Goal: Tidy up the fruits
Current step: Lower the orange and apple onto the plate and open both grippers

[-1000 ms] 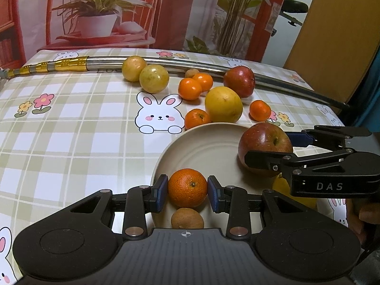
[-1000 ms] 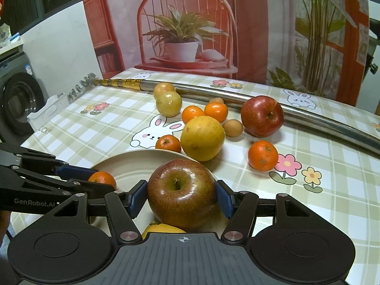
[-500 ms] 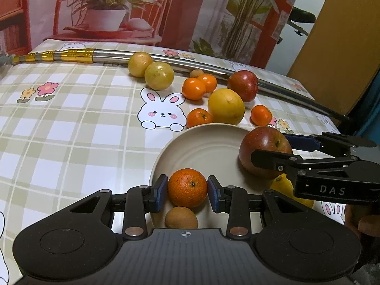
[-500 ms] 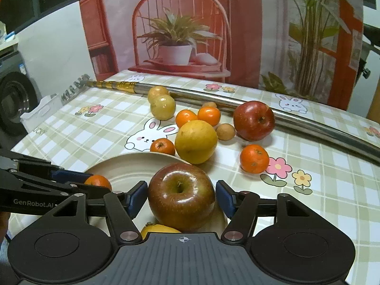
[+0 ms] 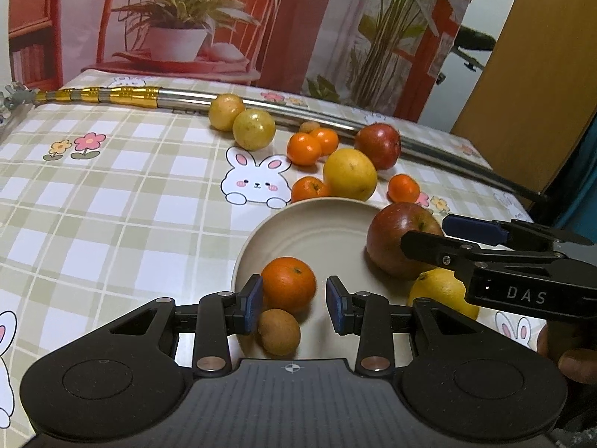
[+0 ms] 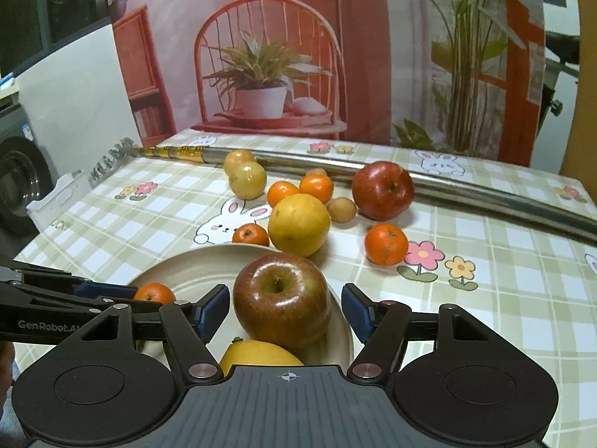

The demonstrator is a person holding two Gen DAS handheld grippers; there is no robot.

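Observation:
A beige plate [image 5: 317,224] holds an orange [image 5: 288,285], a small brown fruit [image 5: 279,331], a red-green apple [image 5: 399,240] and a lemon [image 5: 442,291]. My left gripper [image 5: 294,298] is open with the orange resting between its pads. My right gripper [image 6: 285,308] is open around the apple [image 6: 281,300], with gaps on both sides; the plate [image 6: 194,265] and lemon [image 6: 261,354] lie below it. Loose fruit lies beyond the plate: a large yellow fruit [image 6: 298,224], a red apple [image 6: 382,190] and several small oranges.
A long metal pole [image 5: 186,95] with a gold end lies across the far side of the checked tablecloth. Two yellow-green fruits [image 5: 253,128] sit against it. A printed backdrop stands behind the table. A washing machine [image 6: 18,186] is at the left.
Both grippers have opened: the left let go of the orange, the right let go of the apple. Both fruits now rest on the plate. Both cameras rose slightly.

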